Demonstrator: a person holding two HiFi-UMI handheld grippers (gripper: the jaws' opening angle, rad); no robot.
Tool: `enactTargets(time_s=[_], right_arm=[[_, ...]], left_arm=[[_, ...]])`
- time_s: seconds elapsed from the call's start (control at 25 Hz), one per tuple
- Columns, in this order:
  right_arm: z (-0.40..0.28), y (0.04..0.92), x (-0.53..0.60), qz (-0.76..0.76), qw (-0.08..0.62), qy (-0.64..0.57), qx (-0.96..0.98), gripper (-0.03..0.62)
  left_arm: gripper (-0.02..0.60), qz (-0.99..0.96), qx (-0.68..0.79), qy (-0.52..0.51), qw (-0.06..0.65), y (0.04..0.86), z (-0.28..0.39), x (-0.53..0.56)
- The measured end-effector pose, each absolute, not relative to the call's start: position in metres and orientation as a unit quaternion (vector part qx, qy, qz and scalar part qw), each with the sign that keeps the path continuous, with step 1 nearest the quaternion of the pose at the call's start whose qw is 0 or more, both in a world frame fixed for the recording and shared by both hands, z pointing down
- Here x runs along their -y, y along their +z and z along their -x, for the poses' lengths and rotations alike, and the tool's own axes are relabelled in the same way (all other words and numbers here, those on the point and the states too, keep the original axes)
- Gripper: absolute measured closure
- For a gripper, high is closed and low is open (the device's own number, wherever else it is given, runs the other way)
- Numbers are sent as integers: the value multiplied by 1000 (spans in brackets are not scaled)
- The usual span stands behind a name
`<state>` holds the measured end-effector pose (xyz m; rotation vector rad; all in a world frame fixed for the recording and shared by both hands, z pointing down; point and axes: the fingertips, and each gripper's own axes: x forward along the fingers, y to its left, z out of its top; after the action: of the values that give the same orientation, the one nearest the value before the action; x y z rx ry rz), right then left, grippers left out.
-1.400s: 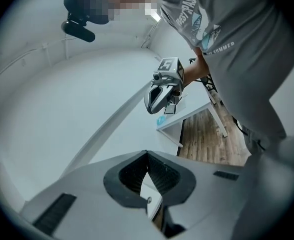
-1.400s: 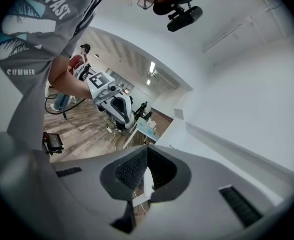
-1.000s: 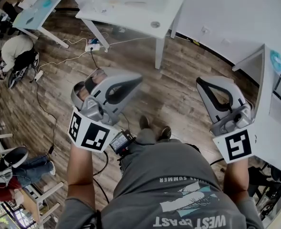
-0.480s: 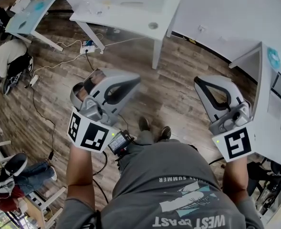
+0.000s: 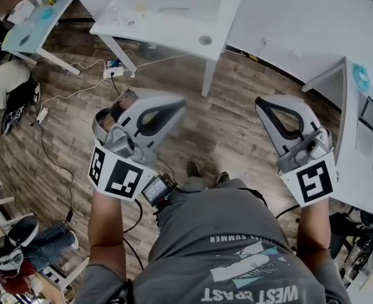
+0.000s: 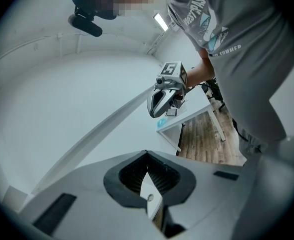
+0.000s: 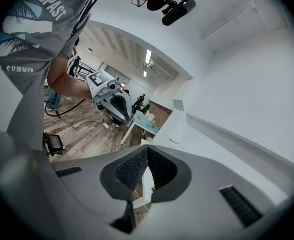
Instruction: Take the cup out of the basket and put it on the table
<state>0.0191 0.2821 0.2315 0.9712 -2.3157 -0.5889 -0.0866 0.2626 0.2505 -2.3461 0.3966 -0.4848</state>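
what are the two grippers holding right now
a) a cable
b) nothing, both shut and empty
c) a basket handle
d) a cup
b: the left gripper and the right gripper each show their jaws meeting at the tips with nothing between them, and in the head view both hang over bare wooden floor.

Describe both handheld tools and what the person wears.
Both the left tool and the right tool are light grey moulded shells with black ribbed pads framing a teardrop opening. Each carries a white cube printed with black square markers at the rear. The person wears a grey short-sleeved T-shirt with white print.
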Motion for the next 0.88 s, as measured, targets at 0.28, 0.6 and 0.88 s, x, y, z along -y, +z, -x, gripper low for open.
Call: enactTargets(time_s=[0.28, 0.6, 0.88], right_arm=[[-17, 233, -249, -375, 294, -219, 852, 582], [-38, 240, -212, -359, 322, -251, 839, 582], [-76, 233, -180, -348, 298, -264, 849, 582]], left_arm=[[572, 913, -144, -169, 341, 251, 91, -235], [572, 911, -152, -168, 345, 246, 70, -207], [572, 902, -174, -142, 368, 228, 31, -175]])
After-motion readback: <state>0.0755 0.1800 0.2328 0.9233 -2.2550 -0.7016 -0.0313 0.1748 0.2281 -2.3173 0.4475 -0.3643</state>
